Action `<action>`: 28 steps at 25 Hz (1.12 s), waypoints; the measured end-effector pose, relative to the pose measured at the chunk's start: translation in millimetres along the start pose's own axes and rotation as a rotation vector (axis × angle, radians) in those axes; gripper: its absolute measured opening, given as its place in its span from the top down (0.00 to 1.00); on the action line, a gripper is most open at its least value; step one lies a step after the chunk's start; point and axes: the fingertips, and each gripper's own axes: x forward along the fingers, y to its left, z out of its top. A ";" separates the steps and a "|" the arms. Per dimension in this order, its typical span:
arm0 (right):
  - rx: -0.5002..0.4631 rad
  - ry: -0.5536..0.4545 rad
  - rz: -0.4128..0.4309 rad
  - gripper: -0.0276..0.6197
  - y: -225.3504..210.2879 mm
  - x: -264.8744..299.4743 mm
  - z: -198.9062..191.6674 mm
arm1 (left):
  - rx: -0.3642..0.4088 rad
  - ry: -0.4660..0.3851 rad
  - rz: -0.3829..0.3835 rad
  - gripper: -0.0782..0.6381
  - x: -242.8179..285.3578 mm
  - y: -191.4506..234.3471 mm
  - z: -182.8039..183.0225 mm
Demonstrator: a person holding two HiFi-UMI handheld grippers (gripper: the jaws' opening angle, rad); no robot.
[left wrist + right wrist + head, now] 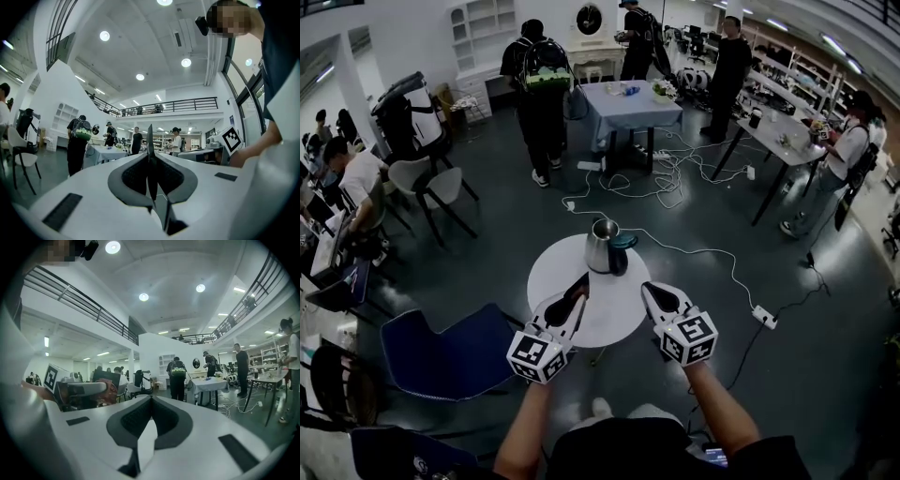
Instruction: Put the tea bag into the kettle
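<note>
1. The left gripper [150, 159] fills the lower half of the view, with its white body and two grey fingers [132, 176].
2. The fingers are closed on the tea bag [150, 136], which is seen only from its edge, as a thin dark strip standing up between them.
3. At the right, the marker cube of the right gripper [231, 138] is next to a person's arm [262, 143].
4. Behind, a person with a green backpack [77, 143] stands beside a counter with a white cloth [107, 153].
5. A white chair [22, 159] is at the left edge, and a railing [173, 105] runs along the balcony above.
</note>
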 end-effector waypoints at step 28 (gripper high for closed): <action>-0.023 0.041 0.007 0.93 -42.4 58.8 1.0 | -0.034 0.032 -0.040 0.84 42.4 42.3 -21.3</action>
